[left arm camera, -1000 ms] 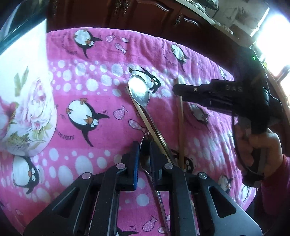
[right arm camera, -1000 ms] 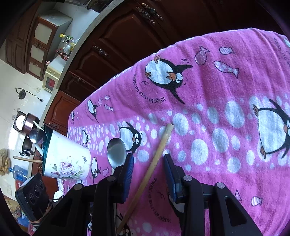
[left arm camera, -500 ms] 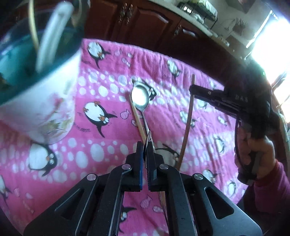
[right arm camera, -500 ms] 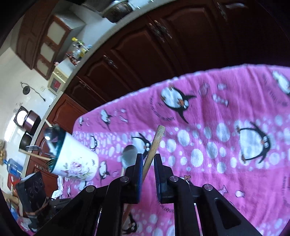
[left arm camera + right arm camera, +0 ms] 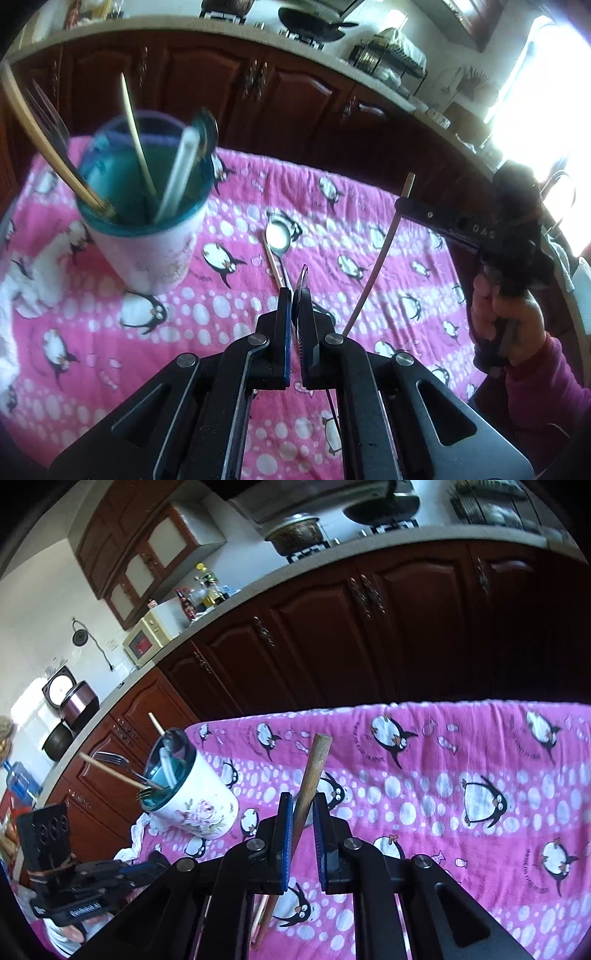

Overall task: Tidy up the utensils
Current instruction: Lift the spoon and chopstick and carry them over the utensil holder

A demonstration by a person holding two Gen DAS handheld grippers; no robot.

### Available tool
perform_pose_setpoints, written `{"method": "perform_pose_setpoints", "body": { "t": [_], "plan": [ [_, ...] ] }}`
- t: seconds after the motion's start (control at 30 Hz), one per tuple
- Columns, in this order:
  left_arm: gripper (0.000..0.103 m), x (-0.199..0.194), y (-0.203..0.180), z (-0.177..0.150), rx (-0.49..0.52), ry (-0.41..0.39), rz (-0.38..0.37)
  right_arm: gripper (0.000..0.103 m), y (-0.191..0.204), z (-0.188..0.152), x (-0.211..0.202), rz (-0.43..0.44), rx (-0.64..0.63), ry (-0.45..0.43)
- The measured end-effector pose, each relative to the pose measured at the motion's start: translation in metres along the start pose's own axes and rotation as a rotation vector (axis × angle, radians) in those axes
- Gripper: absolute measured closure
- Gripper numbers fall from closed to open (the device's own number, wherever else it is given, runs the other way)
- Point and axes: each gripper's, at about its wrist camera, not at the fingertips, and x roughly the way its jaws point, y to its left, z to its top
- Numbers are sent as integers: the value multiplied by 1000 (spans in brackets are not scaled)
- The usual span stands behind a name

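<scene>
A pink penguin cloth is covering the desk. A floral cup full of utensils is standing on it at the left, and a spoon is lying beside a chopstick near the middle.

Ahead of the hand-held gripper, a glossy metal spoon lies on soft matt cloth; the chopstick looks like bare wood.

A pink penguin-printed towel is spread over the worktop, dark wooden cabinets are seen behind it, and along the far counter a cream microwave, some bottles, a rice cooker and a dish rack are lined up.
</scene>
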Motion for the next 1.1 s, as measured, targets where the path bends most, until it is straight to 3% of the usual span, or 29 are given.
{"method": "perform_pose_setpoints", "body": {
  "t": [0.3, 0.73, 1.1],
  "plan": [
    [101, -63, 4, 27, 20, -124, 43, 96, 29, 16, -22, 21, -45, -59],
    [101, -124, 40, 108, -3, -327, 220, 97, 89, 55, -35, 112, -139, -110],
    [101, -120, 75, 162, -5, -425, 435, 97, 139, 99, -41, 187, -211, -170]
  ]
}}
